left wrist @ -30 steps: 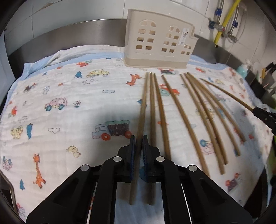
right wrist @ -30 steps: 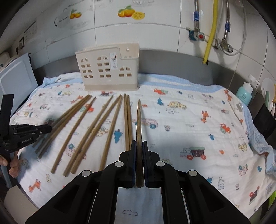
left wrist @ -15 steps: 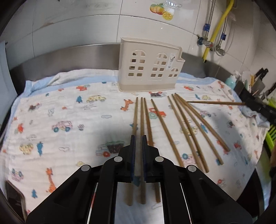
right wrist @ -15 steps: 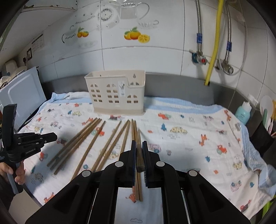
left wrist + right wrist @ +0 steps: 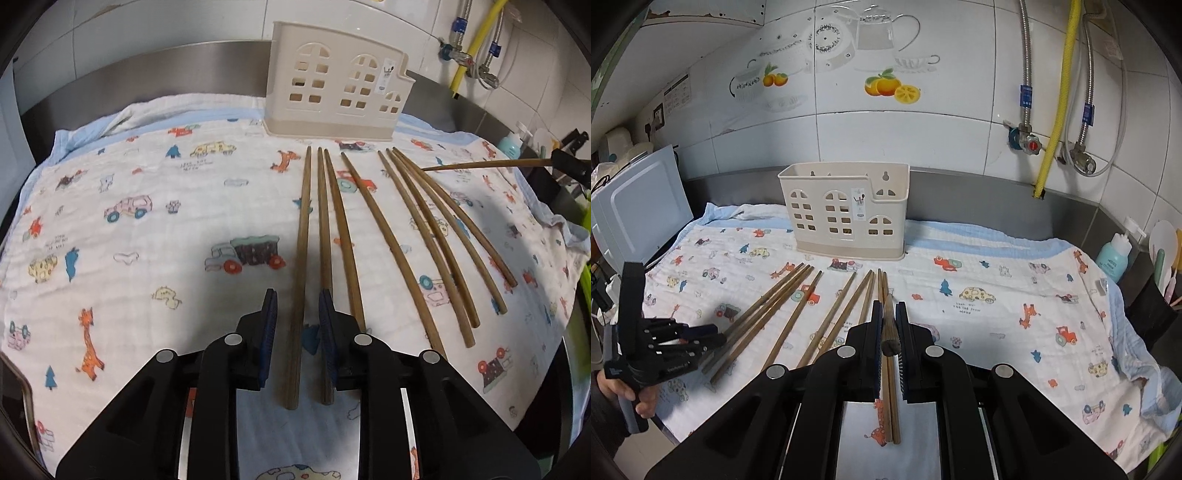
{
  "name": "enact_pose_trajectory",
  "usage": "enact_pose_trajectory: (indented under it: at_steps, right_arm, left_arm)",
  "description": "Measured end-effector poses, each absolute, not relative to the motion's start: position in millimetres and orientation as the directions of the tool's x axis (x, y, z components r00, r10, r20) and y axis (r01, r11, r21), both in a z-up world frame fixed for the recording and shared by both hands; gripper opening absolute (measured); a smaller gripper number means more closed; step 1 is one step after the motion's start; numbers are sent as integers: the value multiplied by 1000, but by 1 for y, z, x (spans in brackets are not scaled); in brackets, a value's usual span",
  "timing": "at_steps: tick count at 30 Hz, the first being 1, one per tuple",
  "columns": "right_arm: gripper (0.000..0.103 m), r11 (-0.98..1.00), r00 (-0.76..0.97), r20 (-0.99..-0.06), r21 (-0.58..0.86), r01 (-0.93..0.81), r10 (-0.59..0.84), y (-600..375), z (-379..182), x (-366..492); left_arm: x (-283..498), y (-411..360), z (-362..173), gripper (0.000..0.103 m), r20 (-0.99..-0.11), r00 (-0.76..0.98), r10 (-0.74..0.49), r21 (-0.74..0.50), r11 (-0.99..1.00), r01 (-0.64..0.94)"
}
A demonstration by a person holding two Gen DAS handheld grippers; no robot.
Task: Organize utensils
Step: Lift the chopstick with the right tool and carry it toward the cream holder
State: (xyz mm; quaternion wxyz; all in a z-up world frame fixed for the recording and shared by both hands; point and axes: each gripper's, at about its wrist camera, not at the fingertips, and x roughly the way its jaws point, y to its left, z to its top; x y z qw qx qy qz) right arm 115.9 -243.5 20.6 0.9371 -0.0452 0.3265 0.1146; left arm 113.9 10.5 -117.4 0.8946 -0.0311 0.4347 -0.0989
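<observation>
Several brown wooden chopsticks [image 5: 406, 236] lie fanned out on a cartoon-print cloth [image 5: 147, 229]. A beige utensil holder [image 5: 332, 85] with window cut-outs stands upright at the back; it also shows in the right wrist view [image 5: 846, 214]. My left gripper [image 5: 297, 306] is open low over the cloth, its jaws astride the leftmost chopstick [image 5: 301, 258]. My right gripper [image 5: 888, 325] is shut on one chopstick [image 5: 889, 325], lifted off the cloth and pointing toward the holder. That held chopstick [image 5: 487, 164] shows at the right of the left wrist view.
A steel backsplash and tiled wall with pipes [image 5: 1056, 110] run behind the cloth. A teal bottle [image 5: 1113, 254] and a dark utensil caddy [image 5: 1156, 306] stand at the right. A white appliance [image 5: 639, 206] stands at the left. The left gripper shows in the right wrist view [image 5: 701, 341].
My left gripper has opened and dropped back low over the leftmost chopsticks. My right gripper has risen further, lifting its chopstick clear of the cloth.
</observation>
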Motion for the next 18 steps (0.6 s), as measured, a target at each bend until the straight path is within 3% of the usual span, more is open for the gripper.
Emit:
enact_pose_trajectory:
  at_steps: [6,11,13,18]
  right_arm:
    - [7,970,760,-623,-10,-243,184,-244,21,116]
    - [7,970,761,-622,-5,-241,186,-244,19,117]
    - [7,970,761,-622,-7,-242,185,-244,19,117]
    - [7,969,764,-619,-18,-246,182,-243,22,119]
  left_arm:
    - [114,11,-121,17,-772,604,-195,-129,980,151]
    - [115,-3,-121,16,-784,609,-120,-19,985,170]
    - [118,-5,-119,8,-790,605,-101,-1,987,163]
    - [121,4,-97,5,-764,614,-199,-121,979,167]
